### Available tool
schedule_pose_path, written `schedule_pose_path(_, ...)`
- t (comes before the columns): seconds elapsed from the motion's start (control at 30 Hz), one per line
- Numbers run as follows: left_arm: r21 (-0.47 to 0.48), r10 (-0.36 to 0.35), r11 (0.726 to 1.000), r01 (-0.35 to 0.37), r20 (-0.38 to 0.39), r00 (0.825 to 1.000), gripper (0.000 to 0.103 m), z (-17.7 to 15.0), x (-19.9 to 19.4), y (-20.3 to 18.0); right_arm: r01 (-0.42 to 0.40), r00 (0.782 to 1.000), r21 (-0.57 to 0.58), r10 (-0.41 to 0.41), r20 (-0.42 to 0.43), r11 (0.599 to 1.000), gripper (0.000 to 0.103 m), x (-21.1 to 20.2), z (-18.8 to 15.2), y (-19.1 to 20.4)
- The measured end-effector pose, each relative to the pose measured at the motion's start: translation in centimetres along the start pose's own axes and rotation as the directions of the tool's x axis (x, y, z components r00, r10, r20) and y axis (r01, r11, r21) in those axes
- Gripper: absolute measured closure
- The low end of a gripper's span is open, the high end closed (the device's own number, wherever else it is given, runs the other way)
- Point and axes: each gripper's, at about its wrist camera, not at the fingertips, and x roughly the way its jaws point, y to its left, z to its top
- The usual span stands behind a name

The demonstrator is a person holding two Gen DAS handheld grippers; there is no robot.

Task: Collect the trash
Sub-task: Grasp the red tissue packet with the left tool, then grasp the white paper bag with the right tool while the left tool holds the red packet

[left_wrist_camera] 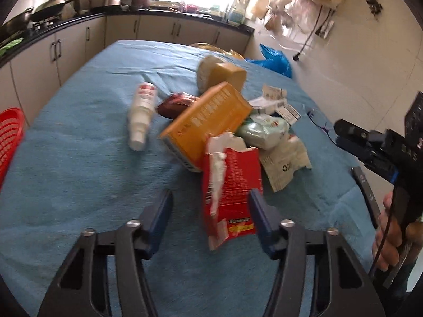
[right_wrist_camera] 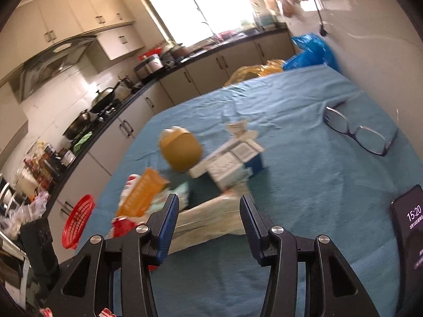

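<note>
My left gripper [left_wrist_camera: 210, 216] stood unclenched astride the torn red carton [left_wrist_camera: 230, 185], its long axis running straight ahead between the fingers, nearer than my right gripper [right_wrist_camera: 208, 220], also released.

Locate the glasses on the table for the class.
In the right wrist view the glasses lie open on the blue cloth at the far right, apart from the trash pile and beyond the phone.

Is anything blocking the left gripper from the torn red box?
Nothing visible does. The torn red box lies at the near edge of the trash pile, and the left gripper is open with the box's near end between its fingers. The orange box lies behind it.
</note>
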Motion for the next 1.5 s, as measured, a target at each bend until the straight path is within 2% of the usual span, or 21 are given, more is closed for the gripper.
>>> schedule_pose_path(0.1,0.015,-0.007,1.0,0.007,-0.005,1.0,0.066,0.3,0.6,-1.0,-0.016,0.999,0.04,0.018,-0.045,0.999,0.051,1.7,0.5,-1.1)
schedule_pose_path(0.17,0.028,0.002,1.0,-0.002,0.002,1.0,0.091,0.5,0.8,-1.6,-0.018,0.997,0.068,0.024,-0.075,0.998,0.055,3.0,0.6,-1.8)
schedule_pose_path(0.23,0.037,0.019,0.999,-0.019,0.001,1.0,0.096,0.6,0.8,-1.8,0.003,0.995,0.089,0.007,-0.104,0.996,0.064,4.2,0.7,-2.3)
schedule_pose_path(0.43,0.035,0.019,0.999,-0.019,0.018,1.0,0.097,0.1,0.1,-1.3,-0.051,0.986,0.116,0.069,-0.154,0.992,0.066,4.9,0.0,-2.8)
schedule_pose_path(0.6,0.044,0.064,0.997,-0.066,0.061,0.996,0.097,-0.4,-1.7,-0.6,-0.115,0.962,0.061,0.127,-0.242,0.991,0.067,3.8,-2.6,-0.9)
schedule_pose_path(0.73,0.03,0.091,0.995,-0.094,0.08,0.993,0.097,-1.3,-3.4,0.9,-0.254,0.904,-0.064,0.213,-0.371,0.965,0.066,1.9,-6.1,2.8)
schedule_pose_path(0.77,0.023,0.098,0.995,-0.1,0.083,0.992,0.097,-1.5,-3.8,1.4,-0.282,0.898,-0.11,0.222,-0.38,0.953,0.066,1.3,-6.5,3.7)
schedule_pose_path(0.8,0.009,0.103,0.995,-0.104,0.085,0.991,0.097,-1.7,-4.2,1.9,-0.281,0.907,-0.148,0.212,-0.364,0.948,0.066,0.8,-6.4,4.3)
schedule_pose_path(0.87,-0.006,0.107,0.994,-0.107,0.087,0.991,0.097,-1.9,-4.4,2.6,-0.236,0.947,-0.225,0.172,-0.27,0.945,0.066,0.0,-4.8,5.0)
schedule_pose_path(0.93,-0.022,0.113,0.994,-0.112,0.088,0.99,0.097,-2.1,-4.4,3.1,-0.189,0.964,-0.214,0.14,-0.225,0.958,0.064,0.8,-2.5,4.4)
schedule_pose_path(1.0,-0.028,0.113,0.993,-0.111,0.091,0.989,0.097,-2.2,-4.6,3.3,-0.153,0.973,-0.188,0.115,-0.2,0.97,0.064,2.3,-0.5,3.4)
schedule_pose_path(1.1,-0.031,0.115,0.993,-0.112,0.091,0.989,0.097,-2.3,-4.6,3.4,-0.137,0.965,-0.145,0.099,-0.241,0.98,0.064,5.5,1.2,2.1)
schedule_pose_path(1.2,-0.033,0.115,0.993,-0.113,0.089,0.989,0.097,-2.3,-4.5,3.5,-0.123,0.955,-0.11,0.087,-0.283,0.986,0.064,7.3,1.6,1.3)
schedule_pose_path(1.33,-0.033,0.115,0.993,-0.113,0.087,0.99,0.097,-2.2,-4.4,3.5,-0.15,0.935,-0.077,0.116,-0.334,0.986,0.062,7.0,0.3,0.5)
schedule_pose_path(1.4,-0.034,0.116,0.993,-0.114,0.085,0.99,0.097,-2.2,-4.4,3.5,-0.202,0.915,-0.054,0.168,-0.368,0.978,0.051,6.2,-0.7,0.4)
schedule_pose_path(1.43,-0.033,0.116,0.993,-0.113,0.084,0.99,0.097,-2.2,-4.4,3.5,-0.237,0.893,-0.046,0.199,-0.402,0.97,0.049,5.8,-1.5,0.6)
schedule_pose_path(1.5,-0.033,0.115,0.993,-0.113,0.083,0.99,0.097,-2.2,-4.3,3.5,-0.276,0.867,-0.086,0.209,-0.452,0.957,0.045,4.6,-3.3,1.6)
